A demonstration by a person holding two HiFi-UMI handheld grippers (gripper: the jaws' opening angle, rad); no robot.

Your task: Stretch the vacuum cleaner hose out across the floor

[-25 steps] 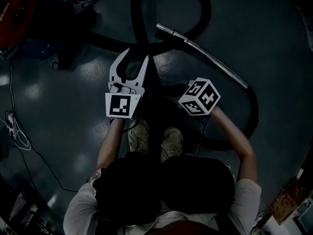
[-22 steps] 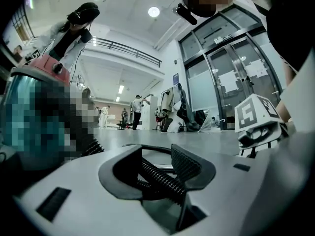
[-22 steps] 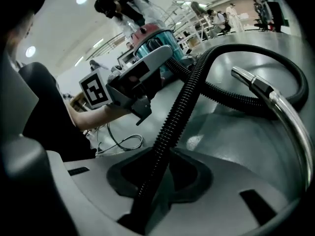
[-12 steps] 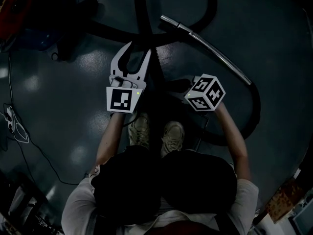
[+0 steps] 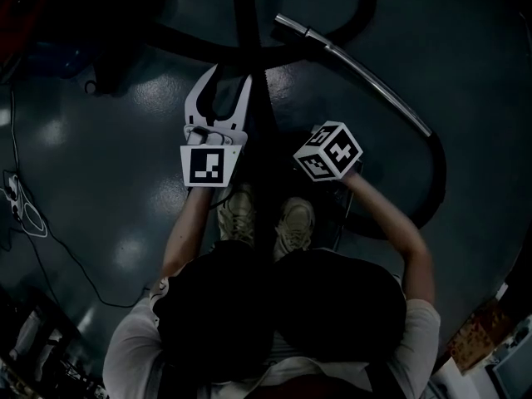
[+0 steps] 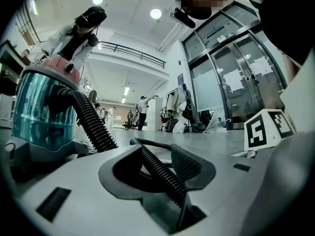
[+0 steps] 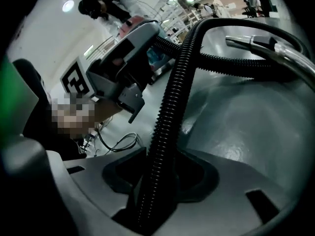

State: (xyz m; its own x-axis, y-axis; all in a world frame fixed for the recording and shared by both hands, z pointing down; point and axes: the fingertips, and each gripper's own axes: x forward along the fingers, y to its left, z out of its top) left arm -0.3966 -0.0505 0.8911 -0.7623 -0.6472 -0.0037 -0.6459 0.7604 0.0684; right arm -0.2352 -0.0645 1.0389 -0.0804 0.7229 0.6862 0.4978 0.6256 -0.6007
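Note:
A black ribbed vacuum hose (image 5: 253, 56) loops at the top of the head view and runs down between my two grippers. Its metal wand (image 5: 366, 77) lies slanted on the floor to the right. The teal and red vacuum cleaner (image 6: 39, 112) stands at the far left. My left gripper (image 6: 157, 156) is shut on the hose, which crosses its jaws at an angle. My right gripper (image 7: 162, 166) has the hose running straight between its jaws, which are opening, with gaps on both sides. In the head view only its marker cube (image 5: 328, 150) shows.
Cables (image 5: 25, 214) trail over the dark floor at the left. My shoes (image 5: 237, 214) stand just behind the grippers. The hose's far bend (image 5: 436, 181) curves round on the right. A cardboard box (image 5: 482, 339) sits at the lower right. People stand far off in the hall (image 6: 142, 112).
The right gripper's marker cube has shifted left, closer to the left gripper, and has turned a little. The left gripper has stayed in nearly the same place.

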